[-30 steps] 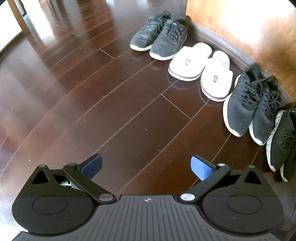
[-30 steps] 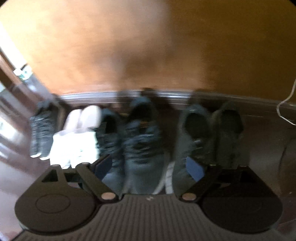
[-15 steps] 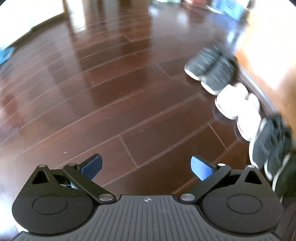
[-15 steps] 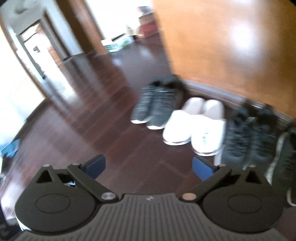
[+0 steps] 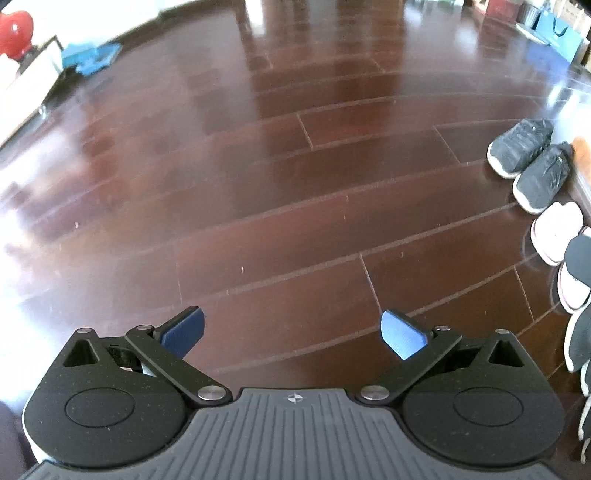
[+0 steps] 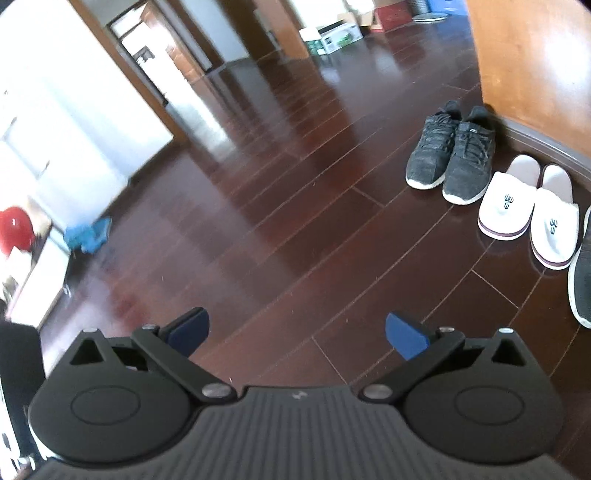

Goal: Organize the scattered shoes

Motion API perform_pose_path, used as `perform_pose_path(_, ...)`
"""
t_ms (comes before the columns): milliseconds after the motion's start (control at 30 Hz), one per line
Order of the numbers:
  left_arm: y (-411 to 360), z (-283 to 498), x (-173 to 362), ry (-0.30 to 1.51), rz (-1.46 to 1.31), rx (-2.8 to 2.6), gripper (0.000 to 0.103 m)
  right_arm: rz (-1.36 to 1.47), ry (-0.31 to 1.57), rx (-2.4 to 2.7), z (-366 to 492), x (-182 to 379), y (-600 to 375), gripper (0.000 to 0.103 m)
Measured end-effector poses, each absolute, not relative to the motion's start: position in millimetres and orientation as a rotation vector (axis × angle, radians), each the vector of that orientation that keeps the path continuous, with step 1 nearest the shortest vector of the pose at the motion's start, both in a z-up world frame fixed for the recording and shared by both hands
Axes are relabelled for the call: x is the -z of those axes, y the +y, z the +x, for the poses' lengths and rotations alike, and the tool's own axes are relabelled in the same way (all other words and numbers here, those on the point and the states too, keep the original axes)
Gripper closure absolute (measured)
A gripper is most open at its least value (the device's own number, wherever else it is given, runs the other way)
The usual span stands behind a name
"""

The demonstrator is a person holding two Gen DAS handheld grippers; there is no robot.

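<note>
The left gripper (image 5: 291, 328) hangs over bare dark wooden floor (image 5: 258, 192), its blue-padded fingers (image 5: 400, 334) spread wide with nothing between them. The right gripper (image 6: 295, 330) is the same — fingers (image 6: 404, 336) splayed apart, empty, above the floor (image 6: 258, 236).

The shoes stand in a row along the base of the orange-brown wall (image 6: 535, 66), toes pointing away from it. Farthest along the wall from the right gripper is a pair of dark grey sneakers (image 6: 448, 155) with pale soles, the two shoes side by side and nearly touching. Just beside them, nearer the gripper, sits a pair of white slippers (image 6: 528, 214), each with a small dark emblem on the toe and a dark edge round the sole. Next along the wall, one black sneaker with a white sole (image 6: 581, 280) shows only partly at the picture's edge (the rest of it is cut off).

In the left wrist view the same row runs down the right edge: the dark grey sneakers (image 5: 528, 162) farthest off, then the white slippers (image 5: 557, 236), then black shoes (image 5: 580, 332) that are cropped and hard to count.

Well away from the wall, across the open floor, lie a crumpled blue cloth (image 6: 88, 236) and a red rounded thing (image 6: 14, 229) — both blurred. Cardboard boxes (image 6: 332, 35) stand at the far end of the room.
</note>
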State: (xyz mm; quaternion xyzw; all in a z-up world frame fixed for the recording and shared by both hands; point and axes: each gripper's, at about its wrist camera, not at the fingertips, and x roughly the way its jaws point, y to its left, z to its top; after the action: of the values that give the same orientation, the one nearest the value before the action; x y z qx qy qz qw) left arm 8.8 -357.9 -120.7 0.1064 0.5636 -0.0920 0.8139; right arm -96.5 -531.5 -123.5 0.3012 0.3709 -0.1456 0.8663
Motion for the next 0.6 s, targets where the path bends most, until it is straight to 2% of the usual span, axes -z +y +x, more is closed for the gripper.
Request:
perform_pose_path(167,-350.7,1.0,144.9,1.255,0.213,0.211,0.0,0.532,0.881,0.277,-109.2,154.8,-511.2,0.0)
perform_pose_path(600,-372.5,-2.1,124.3,1.192,0.217,0.319,0.0,0.479,0.949,0.346,-110.4,165.2,-522.2,0.0)
